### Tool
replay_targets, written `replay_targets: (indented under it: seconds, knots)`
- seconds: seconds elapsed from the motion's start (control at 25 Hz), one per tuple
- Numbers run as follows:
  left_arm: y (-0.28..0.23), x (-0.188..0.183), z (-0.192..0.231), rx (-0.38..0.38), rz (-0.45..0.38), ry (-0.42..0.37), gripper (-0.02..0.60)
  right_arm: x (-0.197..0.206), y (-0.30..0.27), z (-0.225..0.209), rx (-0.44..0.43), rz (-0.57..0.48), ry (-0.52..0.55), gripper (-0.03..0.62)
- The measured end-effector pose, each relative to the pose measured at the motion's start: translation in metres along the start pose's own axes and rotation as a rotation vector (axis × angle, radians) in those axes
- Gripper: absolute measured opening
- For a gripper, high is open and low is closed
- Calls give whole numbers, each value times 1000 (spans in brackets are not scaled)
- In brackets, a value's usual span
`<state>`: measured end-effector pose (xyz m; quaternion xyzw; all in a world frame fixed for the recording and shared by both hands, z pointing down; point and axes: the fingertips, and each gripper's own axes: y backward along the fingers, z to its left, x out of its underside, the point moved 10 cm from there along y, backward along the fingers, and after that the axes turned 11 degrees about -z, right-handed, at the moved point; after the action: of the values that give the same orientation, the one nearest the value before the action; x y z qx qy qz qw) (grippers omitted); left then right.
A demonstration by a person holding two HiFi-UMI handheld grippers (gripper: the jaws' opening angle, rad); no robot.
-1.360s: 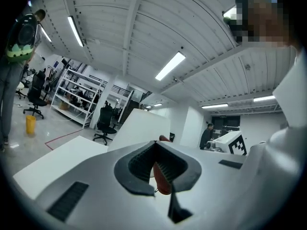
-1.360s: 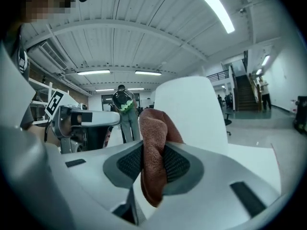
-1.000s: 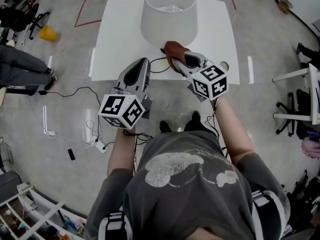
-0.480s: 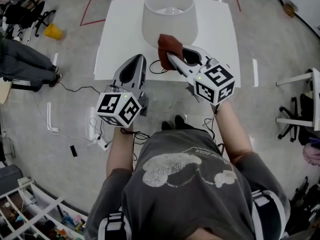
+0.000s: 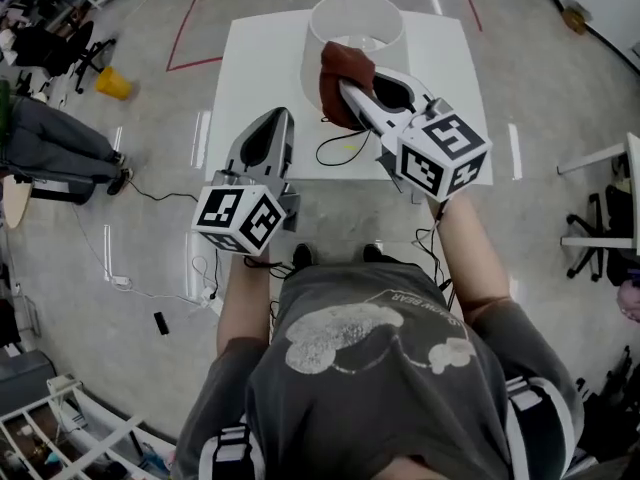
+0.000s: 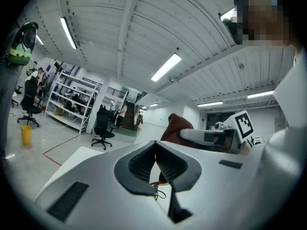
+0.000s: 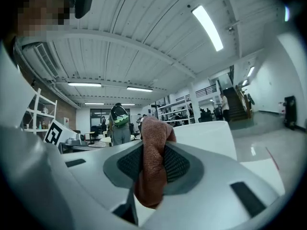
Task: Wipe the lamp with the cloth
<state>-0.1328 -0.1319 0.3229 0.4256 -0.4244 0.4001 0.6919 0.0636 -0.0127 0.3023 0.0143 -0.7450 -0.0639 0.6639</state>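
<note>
**Now up by the lamp, cloth in the right gripper**

Biggest first: white table (image 5: 250, 78), set on a shiny grey floor. Next, white lamp (image 5: 325, 43), standing upright at the far end of that table, with a round shade open at the top.

Then right gripper (image 5: 346, 88), held up over the table and pointed at the lamp. Jaws squeezed tight on a red-brown cloth (image 5: 345, 63) (all bunched up, poking out above the jaws and hanging down below them). Cloth right up at the near side of the shade, not far under the rim. Touching the shade or only just beside it? Hard to say from up top.

Left gripper (image 5: 279, 118) lower down and off to the left, over the near edge of the table, well apart from the lamp. Jaws pressed together, tip to tip, with nothing held between them.

Smaller still: thin black cable (image 5: 320, 153), looped on the table near the front edge, below the cloth.

Littlest of all: yellow thing (image 5: 113, 84), far off on the floor to the left of the table.
</note>
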Motion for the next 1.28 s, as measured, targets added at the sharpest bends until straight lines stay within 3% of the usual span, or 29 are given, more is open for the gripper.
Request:
replay_targets:
  seconds: [0.36, 0.64, 1.08, 1.28]
  knots:
    - [-18, 1, 63, 161, 80, 74, 9, 25, -13, 24, 207, 8, -19, 97]
    - [-25, 7, 77, 257, 103, 115, 9, 55, -11, 32, 328, 41, -32, 97]
    - [1, 9, 122, 291, 171, 151, 9, 116, -33, 53, 471, 232, -102, 96]
    - [12, 1, 138, 296, 180, 146, 9, 101, -45, 66, 493, 155, -111, 96]
